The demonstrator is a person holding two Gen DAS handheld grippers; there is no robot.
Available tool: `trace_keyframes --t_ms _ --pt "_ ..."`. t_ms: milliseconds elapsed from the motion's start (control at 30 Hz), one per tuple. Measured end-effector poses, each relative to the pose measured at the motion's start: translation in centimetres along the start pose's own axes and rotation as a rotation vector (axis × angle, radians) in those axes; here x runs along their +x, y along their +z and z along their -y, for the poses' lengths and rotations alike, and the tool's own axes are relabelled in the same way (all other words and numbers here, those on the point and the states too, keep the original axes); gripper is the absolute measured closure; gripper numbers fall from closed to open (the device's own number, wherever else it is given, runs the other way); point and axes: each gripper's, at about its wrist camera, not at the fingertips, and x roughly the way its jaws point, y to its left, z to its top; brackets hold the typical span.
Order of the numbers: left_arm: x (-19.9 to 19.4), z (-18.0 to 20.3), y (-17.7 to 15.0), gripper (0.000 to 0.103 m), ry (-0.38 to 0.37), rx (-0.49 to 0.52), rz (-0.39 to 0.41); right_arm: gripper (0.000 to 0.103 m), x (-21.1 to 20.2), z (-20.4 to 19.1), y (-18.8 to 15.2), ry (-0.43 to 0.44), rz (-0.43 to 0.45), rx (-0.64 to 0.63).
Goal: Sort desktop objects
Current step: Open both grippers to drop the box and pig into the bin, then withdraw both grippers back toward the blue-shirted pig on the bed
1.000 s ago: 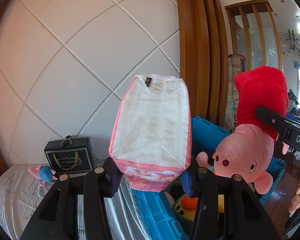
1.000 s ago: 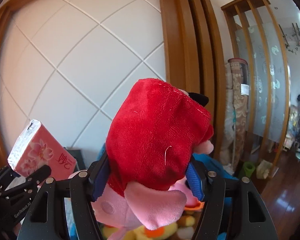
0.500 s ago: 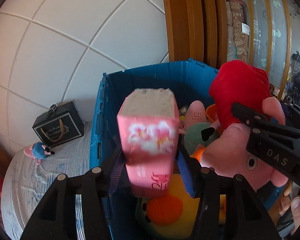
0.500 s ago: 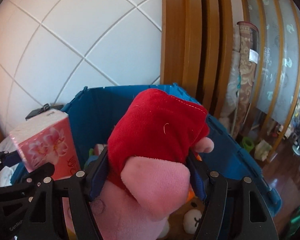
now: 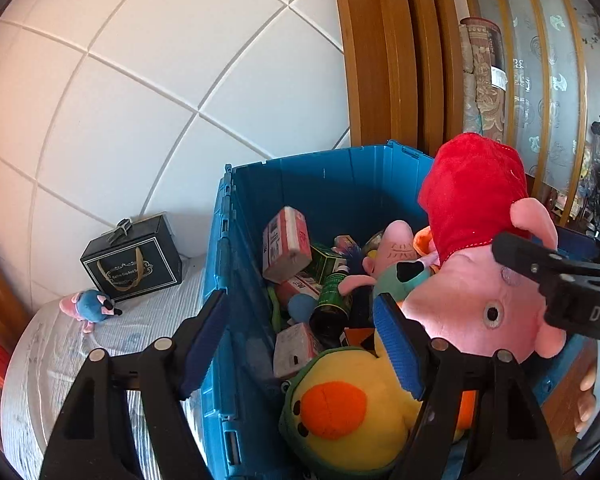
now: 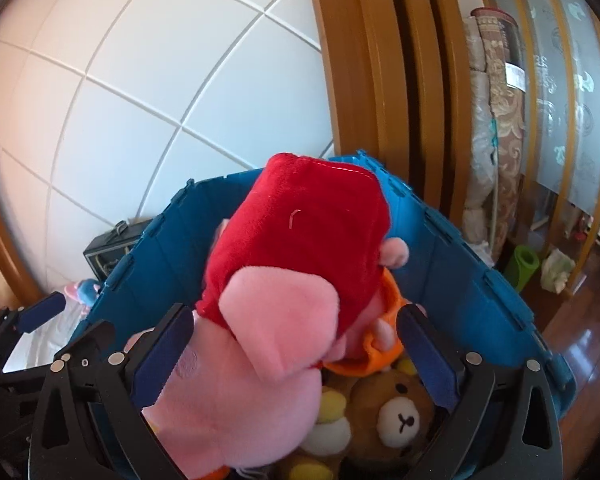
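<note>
Opening over the blue crate's (image 5: 332, 184) left wall, the left gripper (image 5: 300, 340) spreads its jaws with nothing between them; a pink tissue pack (image 5: 286, 244) lies inside the crate among bottles and a yellow duck plush (image 5: 340, 412). To its right, the right gripper (image 6: 296, 356) is also opening, its pads off the pink pig plush in a red dress (image 6: 292, 280), which sits between them above a brown bear plush (image 6: 396, 412) in the crate.
</note>
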Motion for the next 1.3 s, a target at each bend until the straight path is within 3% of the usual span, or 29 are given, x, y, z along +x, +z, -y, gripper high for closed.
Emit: trace_keyframes --t_ms 333,833,1067,1300 --pt "-2.9 -0.6 -2.3 0.029 -0.024 -0.026 0.037 0.0 -4.3 0.9 -2.5 -0.078 0.019 0.014" --pt "-6.8 -5.7 -4.6 0.029 -0.046 -0.088 0.095 0.0 -7.1 -5.5 -3.3 -0.102 0.066 -0.083" --pt "-7.1 -11.3 -6.1 0.029 -0.044 -0.136 0.072 0.0 -8.1 -11.6 -3.6 -0.075 0.101 -0.126" --pt "-6.9 -20.6 -8.6 0.029 0.019 -0.186 0.042 0.0 -6.8 -20.8 -4.0 0.012 0.118 -0.175"
